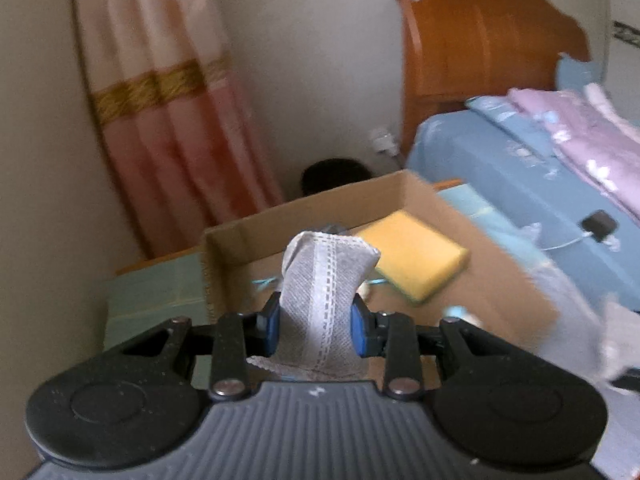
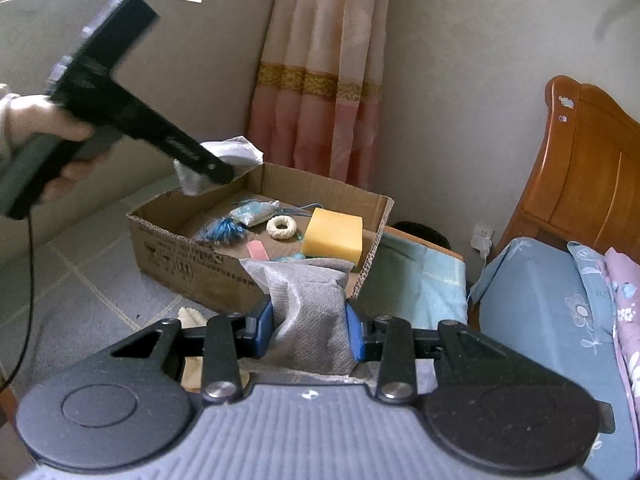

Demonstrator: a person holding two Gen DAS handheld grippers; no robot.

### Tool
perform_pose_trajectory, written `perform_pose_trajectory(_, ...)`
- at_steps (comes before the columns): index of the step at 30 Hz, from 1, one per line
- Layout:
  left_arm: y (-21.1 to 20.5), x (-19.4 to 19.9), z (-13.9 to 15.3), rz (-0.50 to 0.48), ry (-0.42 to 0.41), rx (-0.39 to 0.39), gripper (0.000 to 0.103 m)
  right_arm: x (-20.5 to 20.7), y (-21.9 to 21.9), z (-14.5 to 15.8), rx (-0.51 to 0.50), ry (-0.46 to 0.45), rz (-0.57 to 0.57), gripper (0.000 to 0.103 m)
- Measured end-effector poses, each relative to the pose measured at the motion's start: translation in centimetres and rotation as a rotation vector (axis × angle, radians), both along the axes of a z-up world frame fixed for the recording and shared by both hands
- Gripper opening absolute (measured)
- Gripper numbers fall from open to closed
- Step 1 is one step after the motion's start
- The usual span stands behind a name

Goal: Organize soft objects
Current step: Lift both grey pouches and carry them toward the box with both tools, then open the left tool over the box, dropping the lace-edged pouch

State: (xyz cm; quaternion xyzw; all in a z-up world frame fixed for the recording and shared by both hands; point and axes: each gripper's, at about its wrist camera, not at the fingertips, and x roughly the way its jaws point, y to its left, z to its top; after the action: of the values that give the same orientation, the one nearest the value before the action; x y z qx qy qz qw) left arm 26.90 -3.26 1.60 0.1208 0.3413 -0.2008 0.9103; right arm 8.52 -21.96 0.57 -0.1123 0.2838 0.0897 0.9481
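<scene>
My left gripper (image 1: 316, 330) is shut on a grey fabric pouch with a white seam (image 1: 326, 280), held above the near rim of a cardboard box (image 1: 248, 232). A yellow sponge (image 1: 416, 258) lies inside the box. My right gripper (image 2: 309, 330) is shut on a second grey fabric pouch (image 2: 308, 300), in front of the box (image 2: 168, 248). The right wrist view shows the left gripper (image 2: 216, 168) with its pouch (image 2: 240, 150) over the box's far left corner. In the box lie the sponge (image 2: 333, 240), a white ring (image 2: 282, 227), a blue tassel (image 2: 224, 232) and a pink piece (image 2: 258, 250).
The box sits on a tiled floor (image 2: 80, 272) beside a low table with a green cloth (image 2: 416, 276). A bed with blue bedding (image 2: 540, 320) and a wooden headboard (image 2: 592, 176) stands at the right. A pink curtain (image 2: 324, 80) hangs behind the box.
</scene>
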Motion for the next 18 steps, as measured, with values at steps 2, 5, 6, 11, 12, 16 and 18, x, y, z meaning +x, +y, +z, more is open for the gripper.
perform_pose_trajectory(2,0.4,1.2,-0.9,0.040,0.025,-0.005,0.036,0.1,0.0,0.0,0.000,0.000,0.000,0.042)
perform_pose_trajectory(5,1.0,1.3,-1.5,0.098,0.011,-0.008,0.089,0.5,0.1,-0.1,0.000,0.003,0.006,0.042)
perform_pose_trajectory(6,1.2,0.8,-1.4,0.120,-0.010,-0.015,0.099,0.6,0.1,-0.1,-0.001,0.003,0.007,0.042)
perform_pose_trajectory(11,3.0,-3.1,0.1,0.102,-0.099,-0.078,0.102,1.5,0.3,-0.1,0.000,0.010,0.013,0.042)
perform_pose_trajectory(12,3.2,-3.9,0.4,0.111,-0.098,-0.063,0.102,1.8,0.4,0.0,0.003,0.013,0.016,0.042)
perform_pose_trajectory(16,3.8,-7.7,1.6,0.121,-0.095,-0.016,0.102,3.2,0.7,0.8,0.022,0.014,0.022,0.042)
perform_pose_trajectory(18,3.9,-9.1,2.2,0.120,-0.077,-0.026,0.102,4.3,0.9,1.4,0.037,0.015,0.027,0.042)
